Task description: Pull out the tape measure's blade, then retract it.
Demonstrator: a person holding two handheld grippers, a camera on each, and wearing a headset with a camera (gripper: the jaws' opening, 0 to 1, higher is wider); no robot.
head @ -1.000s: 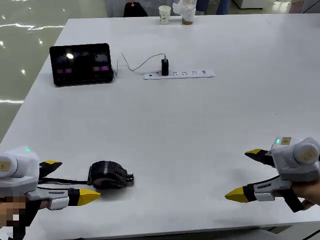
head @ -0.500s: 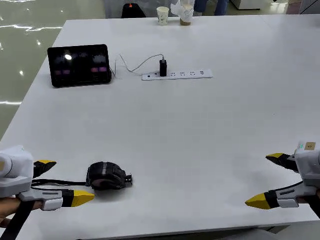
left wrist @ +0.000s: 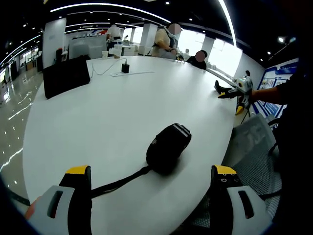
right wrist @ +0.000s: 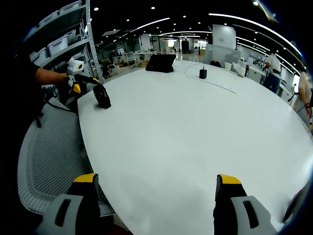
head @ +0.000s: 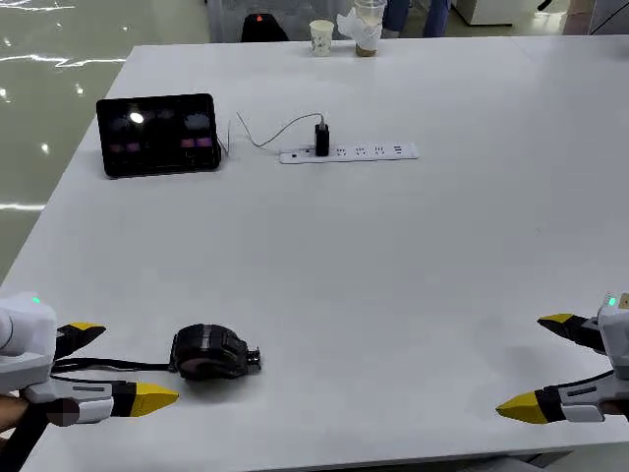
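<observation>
1. The black tape measure (head: 208,352) lies on the white table (head: 393,256) close to its front edge, toward the front-left corner. In the left gripper view the tape measure (left wrist: 168,147) rests flat on the table with nothing gripping it.
2. A black strap (head: 108,366) runs from the case along the table toward the left edge and passes between the left gripper's jaws. Whether it touches either jaw cannot be told.
3. The left gripper (head: 133,364) sits at the front-left corner. Its yellow-tipped jaws are spread wide and hold nothing, and the tape measure is just beyond their tips.
4. The right gripper (head: 531,364) is near the front-right corner, well apart from the tape measure. Its jaws are also spread wide and hold nothing, with bare table between them in the right gripper view (right wrist: 157,179).
5. Toward the back-left part of the table a dark tablet (head: 159,133) stands propped up.
6. Beside the tablet lies a white power strip (head: 349,152) with a black plug (head: 321,136) in it.
7. A paper cup (head: 322,31) stands at the back edge.
</observation>
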